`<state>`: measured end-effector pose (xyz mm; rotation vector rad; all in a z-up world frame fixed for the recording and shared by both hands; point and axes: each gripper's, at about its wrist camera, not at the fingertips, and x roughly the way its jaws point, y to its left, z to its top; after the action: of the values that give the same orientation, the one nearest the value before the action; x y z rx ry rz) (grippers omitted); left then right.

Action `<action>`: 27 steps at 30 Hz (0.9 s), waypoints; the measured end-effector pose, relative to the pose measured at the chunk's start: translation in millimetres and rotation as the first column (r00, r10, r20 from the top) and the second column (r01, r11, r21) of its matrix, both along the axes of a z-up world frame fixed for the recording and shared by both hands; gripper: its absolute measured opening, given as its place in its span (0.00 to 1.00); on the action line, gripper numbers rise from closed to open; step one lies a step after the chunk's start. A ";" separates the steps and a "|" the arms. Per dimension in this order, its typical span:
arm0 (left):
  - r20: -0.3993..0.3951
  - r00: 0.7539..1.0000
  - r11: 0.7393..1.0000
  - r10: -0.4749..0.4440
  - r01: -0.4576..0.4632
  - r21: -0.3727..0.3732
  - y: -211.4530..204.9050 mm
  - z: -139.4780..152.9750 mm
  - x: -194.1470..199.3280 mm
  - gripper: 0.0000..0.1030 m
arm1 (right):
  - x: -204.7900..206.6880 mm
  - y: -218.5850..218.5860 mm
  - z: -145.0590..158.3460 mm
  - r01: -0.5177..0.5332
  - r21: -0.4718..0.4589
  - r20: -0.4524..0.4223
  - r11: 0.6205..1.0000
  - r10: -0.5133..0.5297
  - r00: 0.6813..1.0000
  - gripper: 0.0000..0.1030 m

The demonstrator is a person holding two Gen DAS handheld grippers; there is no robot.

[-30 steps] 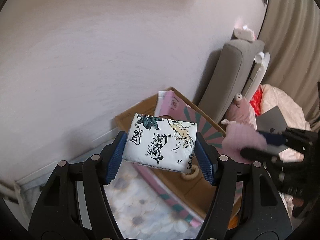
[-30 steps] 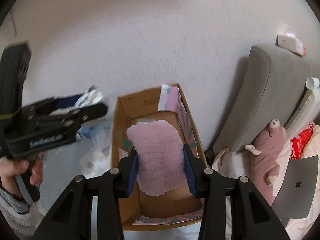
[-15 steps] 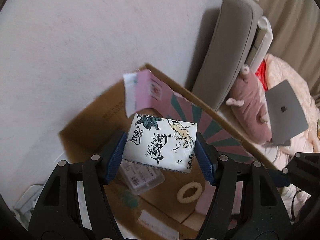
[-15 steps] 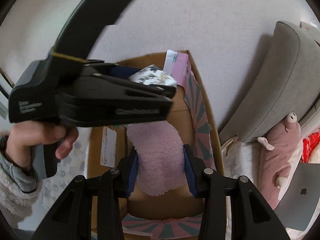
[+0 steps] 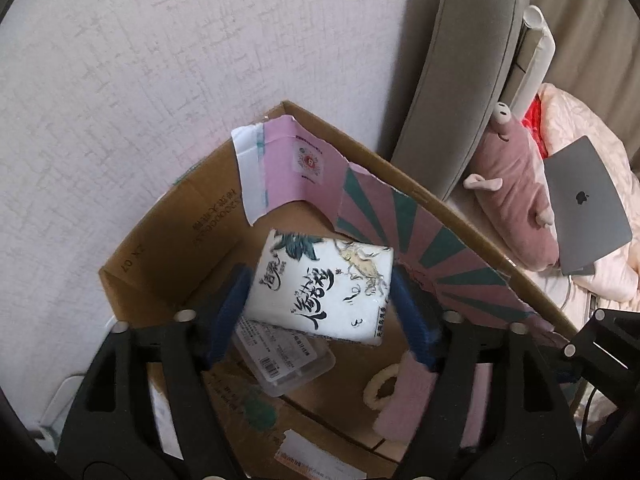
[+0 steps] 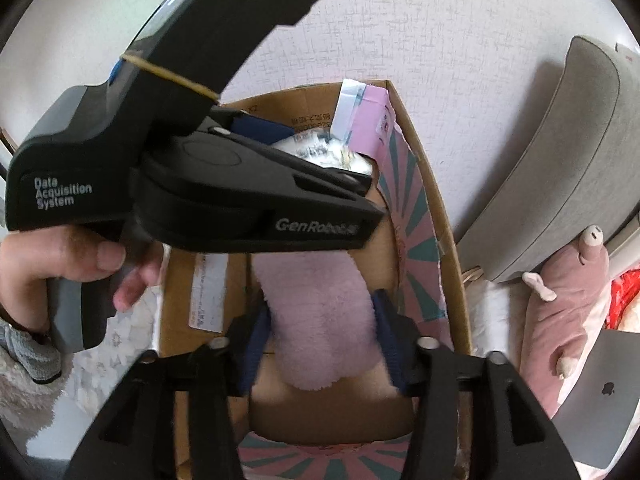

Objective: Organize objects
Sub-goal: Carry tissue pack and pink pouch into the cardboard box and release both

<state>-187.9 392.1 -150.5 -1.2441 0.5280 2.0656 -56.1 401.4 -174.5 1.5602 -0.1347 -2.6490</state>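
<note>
My left gripper (image 5: 320, 304) is over the open cardboard box (image 5: 168, 232). The white tissue pack (image 5: 320, 284) with black script sits tilted between its spread blue pads, which no longer press it. My right gripper (image 6: 320, 320) is shut on a fluffy pink slipper (image 6: 320, 320) above the same box (image 6: 448, 264). The left gripper's black body (image 6: 192, 184) fills the upper left of the right wrist view, with the tissue pack (image 6: 320, 152) at its tip.
In the box lie a clear plastic container (image 5: 288, 364), a cream ring (image 5: 380, 388) and a pink item (image 5: 404, 404). A grey headboard (image 5: 464, 64), pink pig plush (image 5: 516, 196) and laptop (image 5: 584, 204) are at the right. A white wall stands behind.
My left gripper moved over and down into the box, then its jaws widened and the tissue pack tilted loose. The right gripper came closer to the box with the slipper.
</note>
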 end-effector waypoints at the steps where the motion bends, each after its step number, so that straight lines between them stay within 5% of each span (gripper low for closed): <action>1: 0.001 1.000 1.000 0.002 -0.002 0.004 -0.6 2.4 0.1 1.00 | 3.1 0.1 2.9 0.009 0.008 -0.019 1.000 -0.009 1.000 0.84; 4: -0.011 1.000 1.000 0.001 -0.001 0.017 -2.4 10.2 1.7 1.00 | 8.6 1.9 6.0 0.018 -0.008 -0.043 1.000 -0.018 0.999 0.99; 15: -0.056 0.998 0.999 -0.030 0.031 0.021 -3.2 29.8 21.2 1.00 | 22.6 0.8 18.0 0.052 -0.007 -0.083 0.999 -0.053 0.995 0.99; 27: -0.147 0.989 0.997 -0.028 0.039 0.071 -29.5 85.1 49.1 1.00 | 45.7 -27.0 58.4 0.006 0.057 -0.133 0.998 0.002 0.991 0.99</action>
<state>-138.8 362.6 -65.4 -1.0401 0.5301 2.1385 -10.4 374.4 -116.1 1.3936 -0.0535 -2.7717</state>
